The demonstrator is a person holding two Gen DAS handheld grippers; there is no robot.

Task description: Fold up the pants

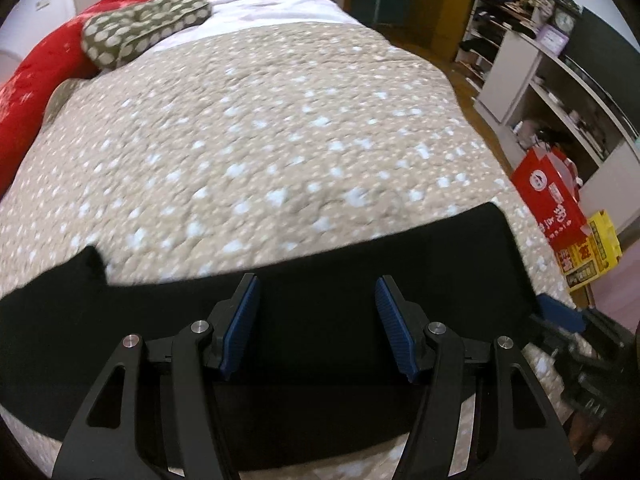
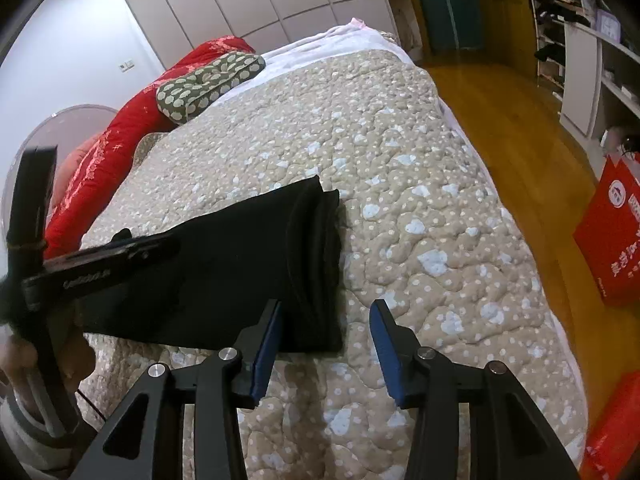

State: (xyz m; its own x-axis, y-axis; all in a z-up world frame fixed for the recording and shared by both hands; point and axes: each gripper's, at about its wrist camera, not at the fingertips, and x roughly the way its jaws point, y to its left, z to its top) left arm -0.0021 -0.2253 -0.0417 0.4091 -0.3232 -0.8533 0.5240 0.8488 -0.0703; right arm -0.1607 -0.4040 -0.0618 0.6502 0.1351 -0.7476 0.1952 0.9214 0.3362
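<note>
we hold both tongs over the black pants [image 2: 256, 264] on the quilted bed [image 2: 400, 200]; left gripper [image 1: 318, 292] and right gripper [image 2: 326, 320] gape wide, gripping nothing.

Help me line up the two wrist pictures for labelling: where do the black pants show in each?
Left wrist view: the black pants run as a dark band across the lower frame, behind the open left gripper.
Right wrist view: they lie left of centre, folded edge facing right.
Shared landmark: the green spotted pillow on the bed's far left.
</note>
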